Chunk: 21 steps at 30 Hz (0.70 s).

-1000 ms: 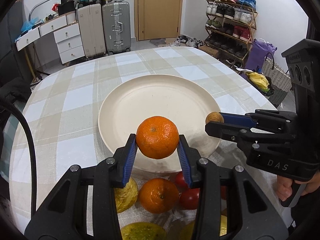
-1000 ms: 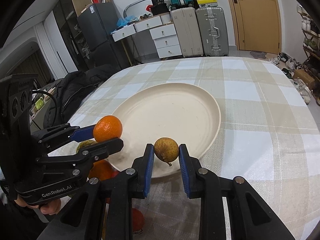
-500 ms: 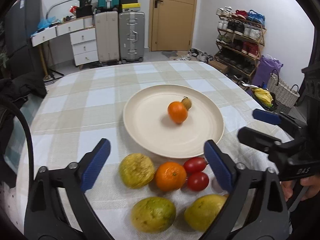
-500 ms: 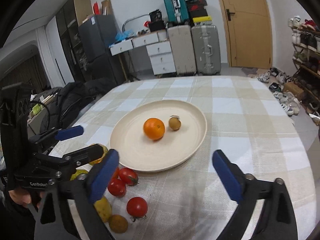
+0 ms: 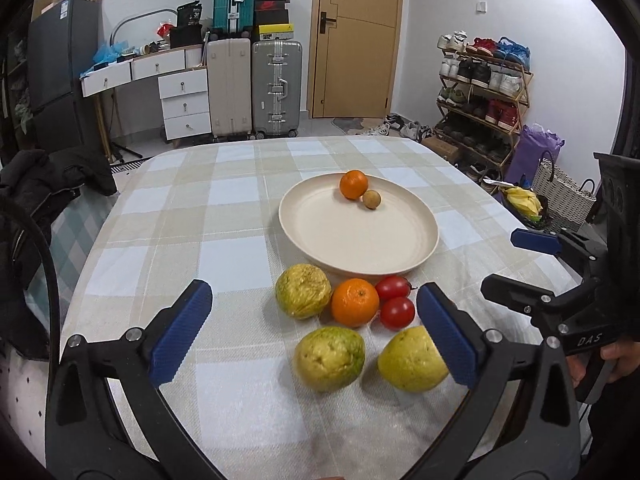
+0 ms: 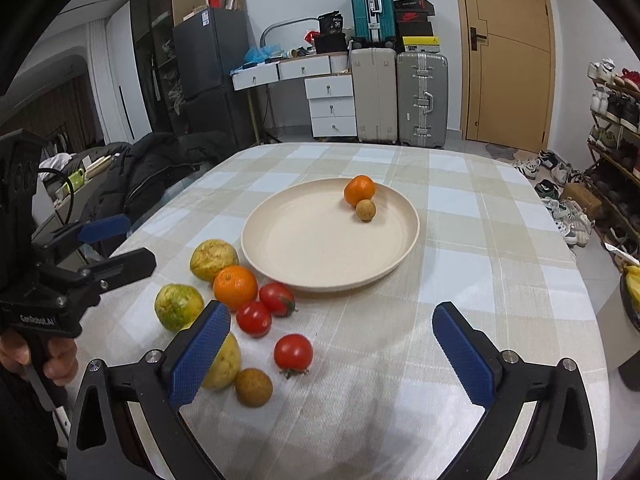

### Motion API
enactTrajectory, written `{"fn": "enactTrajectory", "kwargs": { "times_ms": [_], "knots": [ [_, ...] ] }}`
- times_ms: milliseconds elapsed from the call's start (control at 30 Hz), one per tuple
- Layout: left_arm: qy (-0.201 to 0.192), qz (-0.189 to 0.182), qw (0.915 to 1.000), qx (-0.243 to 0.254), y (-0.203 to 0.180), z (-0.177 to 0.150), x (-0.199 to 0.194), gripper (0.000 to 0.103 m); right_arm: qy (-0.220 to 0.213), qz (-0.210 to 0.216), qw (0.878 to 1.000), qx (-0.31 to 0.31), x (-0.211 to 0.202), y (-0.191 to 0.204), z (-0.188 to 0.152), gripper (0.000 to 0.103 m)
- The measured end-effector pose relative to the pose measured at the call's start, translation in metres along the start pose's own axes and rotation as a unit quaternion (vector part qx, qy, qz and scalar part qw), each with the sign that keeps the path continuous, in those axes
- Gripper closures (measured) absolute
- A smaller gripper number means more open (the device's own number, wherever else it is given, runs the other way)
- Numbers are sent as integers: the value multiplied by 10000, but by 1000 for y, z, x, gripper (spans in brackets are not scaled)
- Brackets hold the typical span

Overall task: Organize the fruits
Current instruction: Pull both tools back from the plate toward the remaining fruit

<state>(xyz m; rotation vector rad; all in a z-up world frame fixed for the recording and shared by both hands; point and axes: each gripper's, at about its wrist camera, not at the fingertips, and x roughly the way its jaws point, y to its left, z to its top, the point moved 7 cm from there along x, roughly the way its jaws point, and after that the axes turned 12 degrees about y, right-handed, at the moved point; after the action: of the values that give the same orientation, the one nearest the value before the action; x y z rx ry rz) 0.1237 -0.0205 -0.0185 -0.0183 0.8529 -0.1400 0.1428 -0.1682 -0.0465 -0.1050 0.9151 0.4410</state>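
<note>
A cream plate [image 5: 320, 236] [image 6: 304, 252] on the checked tablecloth holds an orange [image 5: 353, 184] [image 6: 359, 190] and a small brown fruit [image 5: 371, 199] [image 6: 365, 210] at its far side. Near the plate's front edge lie a second orange [image 5: 355, 302] [image 6: 235, 286], three yellow-green fruits [image 5: 303, 290] [image 5: 329, 358] [image 5: 412, 360], red tomatoes [image 5: 397, 312] [image 6: 293, 353] and another brown fruit [image 6: 253, 387]. My left gripper [image 5: 316, 336] is open and empty above the loose fruits. My right gripper [image 6: 332, 352] is open and empty above the tomatoes.
A dark jacket [image 6: 160, 168] hangs over a chair at the table's left edge. Suitcases [image 5: 256, 88], white drawers and a door stand behind. A shoe rack [image 5: 480, 92] and a basket [image 5: 560, 196] sit on the right.
Both grippers let go of their fruit, the orange and the small brown fruit, which now lie on the plate. Both grippers opened wide and pulled back toward the near side of the table.
</note>
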Motion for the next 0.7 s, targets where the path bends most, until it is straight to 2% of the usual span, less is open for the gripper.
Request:
{"fn": "enactTrajectory", "kwargs": {
  "times_ms": [233,367,500,700],
  "knots": [
    [127,85,9999,-33,6,-13,-2,1,288,-3,9996,-25,8,-1,-10,0],
    [218,77,9997,-26,4,-14,5,1,421,66,9991,-50,13,0,-13,0],
    [253,160,9995,18,5,-13,7,1,586,-42,9981,-171,19,2,-18,0],
    [303,178,9994,-36,12,-12,10,1,725,-1,9974,-30,26,-4,-21,0]
  ]
}}
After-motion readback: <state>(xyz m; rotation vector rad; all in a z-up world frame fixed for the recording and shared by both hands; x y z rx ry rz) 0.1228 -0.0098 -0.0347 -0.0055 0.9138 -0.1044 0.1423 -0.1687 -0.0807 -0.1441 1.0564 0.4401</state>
